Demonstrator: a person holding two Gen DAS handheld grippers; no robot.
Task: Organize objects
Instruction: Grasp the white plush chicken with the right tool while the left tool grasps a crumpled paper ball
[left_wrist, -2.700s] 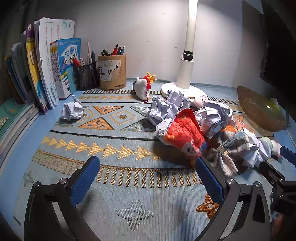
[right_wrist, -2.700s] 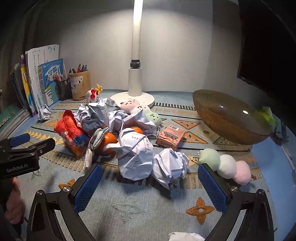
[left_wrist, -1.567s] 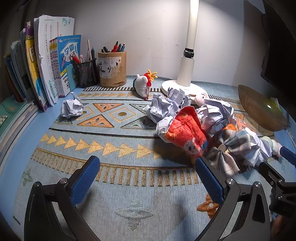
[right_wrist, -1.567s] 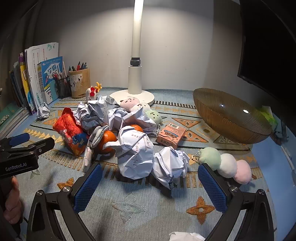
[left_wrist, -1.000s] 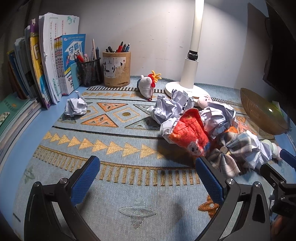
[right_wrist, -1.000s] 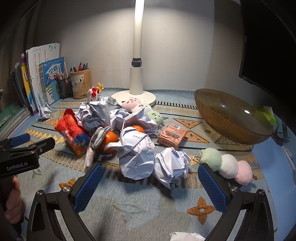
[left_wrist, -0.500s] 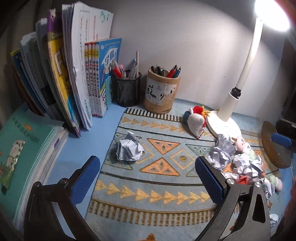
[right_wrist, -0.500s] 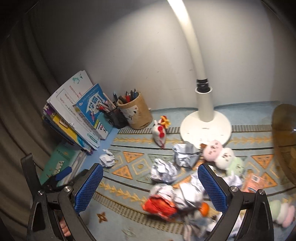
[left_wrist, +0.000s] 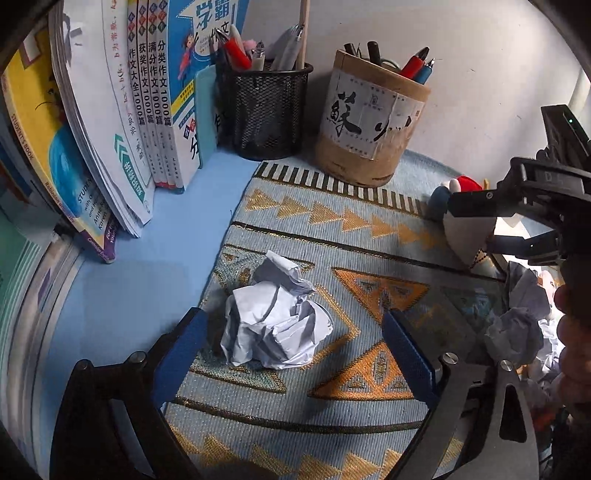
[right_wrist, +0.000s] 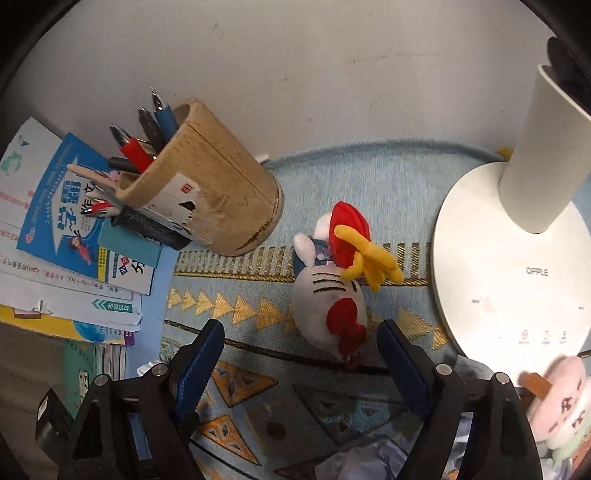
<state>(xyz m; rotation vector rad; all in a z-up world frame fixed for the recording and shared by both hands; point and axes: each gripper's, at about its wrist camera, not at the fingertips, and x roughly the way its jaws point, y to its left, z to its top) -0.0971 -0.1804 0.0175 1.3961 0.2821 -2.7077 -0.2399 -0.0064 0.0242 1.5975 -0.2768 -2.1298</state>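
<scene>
A crumpled white paper ball (left_wrist: 275, 328) lies on the patterned blue mat (left_wrist: 369, 229). My left gripper (left_wrist: 295, 332) is open, its blue pads on either side of the ball, close above it. A small plush rooster toy (right_wrist: 332, 295), white with red comb and yellow tuft, lies on the mat (right_wrist: 388, 192) near the lamp base. My right gripper (right_wrist: 301, 345) is open, its pads straddling the toy's lower end. The right gripper's body (left_wrist: 535, 206) also shows at the right of the left wrist view.
A black mesh pen cup (left_wrist: 264, 110) and a wooden pen holder (left_wrist: 369, 122) stand at the wall, with upright books (left_wrist: 122, 110) to the left. A white lamp base (right_wrist: 517, 280) is right of the toy. More paper balls (left_wrist: 513, 332) and a pink plush (right_wrist: 561, 398) lie at right.
Both grippers have moved far forward and left from the pile: the left now hangs over the lone paper ball, the right over the rooster toy. Both stay open.
</scene>
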